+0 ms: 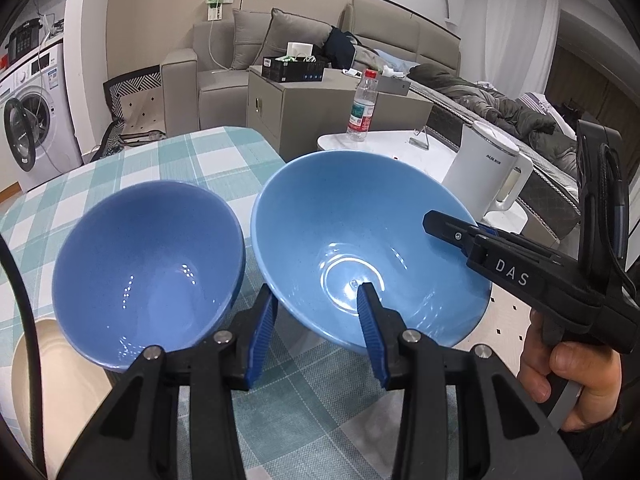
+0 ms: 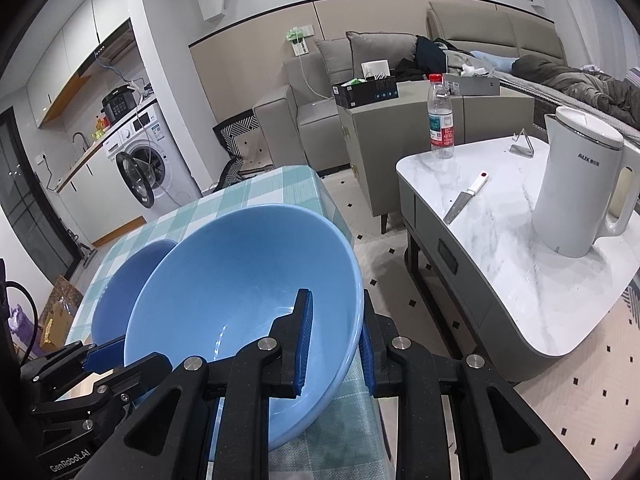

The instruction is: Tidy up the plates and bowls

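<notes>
A light blue bowl [image 1: 340,220] [image 2: 240,272] hangs tilted over the right end of the checked table [image 1: 180,160]. My left gripper [image 1: 315,289] is shut across its near wall, with one finger outside and the other reaching down to the bowl's bottom. My right gripper [image 2: 335,292] is shut on the bowl's right rim, one pad inside and one outside; it also shows as my right gripper [image 1: 436,220] in the left wrist view. A darker blue bowl [image 1: 140,260] [image 2: 132,276] sits on the table just left of the light one. My left gripper [image 2: 116,350] meets the bowl's left edge.
A cream dish [image 1: 60,380] lies at the table's near left. To the right stands a marble coffee table [image 2: 520,280] with a white kettle [image 2: 580,188], a water bottle [image 2: 440,120] and a knife [image 2: 464,196]. A hand [image 1: 560,368] holds the right gripper's handle.
</notes>
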Tool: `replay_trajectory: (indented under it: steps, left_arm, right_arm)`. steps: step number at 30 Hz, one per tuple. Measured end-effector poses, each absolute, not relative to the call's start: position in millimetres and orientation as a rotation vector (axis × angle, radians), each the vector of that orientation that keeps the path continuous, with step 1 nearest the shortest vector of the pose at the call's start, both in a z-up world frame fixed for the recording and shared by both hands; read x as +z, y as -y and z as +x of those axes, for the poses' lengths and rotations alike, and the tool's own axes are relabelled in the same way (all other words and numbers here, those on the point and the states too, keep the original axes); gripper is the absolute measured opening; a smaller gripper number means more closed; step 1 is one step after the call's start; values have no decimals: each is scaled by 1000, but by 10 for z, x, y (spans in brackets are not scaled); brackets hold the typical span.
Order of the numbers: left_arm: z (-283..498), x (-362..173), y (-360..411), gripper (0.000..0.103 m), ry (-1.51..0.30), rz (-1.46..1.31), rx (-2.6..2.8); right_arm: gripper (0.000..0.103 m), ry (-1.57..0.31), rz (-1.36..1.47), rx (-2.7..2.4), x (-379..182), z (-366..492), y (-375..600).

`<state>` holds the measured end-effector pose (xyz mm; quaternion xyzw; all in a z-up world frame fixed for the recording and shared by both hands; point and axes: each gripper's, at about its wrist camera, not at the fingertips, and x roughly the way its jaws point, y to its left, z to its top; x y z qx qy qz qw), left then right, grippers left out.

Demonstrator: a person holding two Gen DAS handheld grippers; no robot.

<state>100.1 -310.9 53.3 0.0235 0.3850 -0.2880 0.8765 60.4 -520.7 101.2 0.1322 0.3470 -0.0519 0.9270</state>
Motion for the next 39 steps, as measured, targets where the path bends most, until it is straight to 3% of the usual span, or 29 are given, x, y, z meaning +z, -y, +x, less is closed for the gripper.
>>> replay_trajectory:
  steps: [39]
  left_arm:
    - [1012,1027,2627,40,-654,9,-526]
  right_arm:
    - [22,-537,278,-96,1483,539,4644]
